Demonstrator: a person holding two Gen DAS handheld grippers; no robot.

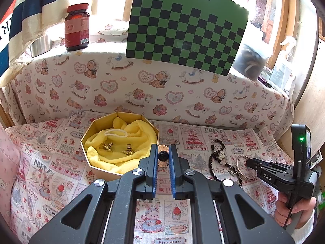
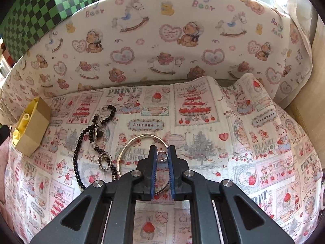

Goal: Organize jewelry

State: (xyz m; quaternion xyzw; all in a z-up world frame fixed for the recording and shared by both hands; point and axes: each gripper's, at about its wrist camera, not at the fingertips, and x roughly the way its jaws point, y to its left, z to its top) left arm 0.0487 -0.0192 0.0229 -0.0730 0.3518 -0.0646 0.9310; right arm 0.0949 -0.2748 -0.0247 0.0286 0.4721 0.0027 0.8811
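Note:
An octagonal gold box [image 1: 92,126] lined with yellow cloth holds two gold earrings [image 1: 117,148] and a white loop. My left gripper [image 1: 163,154] is shut on a round copper brooch with a black centre [image 1: 163,156], just right of the box. A black bead necklace [image 1: 217,162] and a silver bangle [image 2: 130,144] lie on the printed cloth. My right gripper [image 2: 162,155] is shut on a small silver ring [image 2: 162,156], over the bangle. The right gripper also shows in the left wrist view [image 1: 248,163]. The box also shows in the right wrist view [image 2: 34,130].
A red pill bottle [image 1: 77,27] and a metal cup [image 1: 40,45] stand on the ledge behind. A green checkered board [image 1: 186,32] leans at the back. A padded teddy-bear-print wall [image 2: 162,40] rings the work area.

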